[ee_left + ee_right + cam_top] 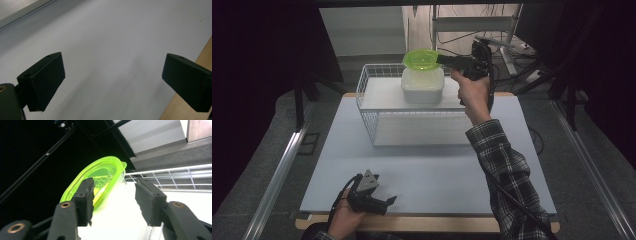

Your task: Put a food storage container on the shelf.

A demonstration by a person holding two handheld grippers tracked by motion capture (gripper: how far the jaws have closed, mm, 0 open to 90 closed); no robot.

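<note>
A bright green lid (421,59) lies on top of a white tub (422,86), which stands on a white wire rack (362,85) at the back of the table. My right gripper (441,60) reaches in from the right at the lid's edge. In the right gripper view it (113,192) is open. The green lid (100,178) lies mostly behind the left-hand jaw and the white tub (117,220) lies below the gap; neither pad presses on anything. My left gripper (388,204) rests at the table's front left, and its jaws (112,75) are open over bare table.
The white tabletop (422,170) stretches between the rack and the front edge. A wooden strip (205,48) borders it beside the left gripper. Metal rails (277,175) run along both sides of the table, and a stand with cables (512,45) is behind the rack.
</note>
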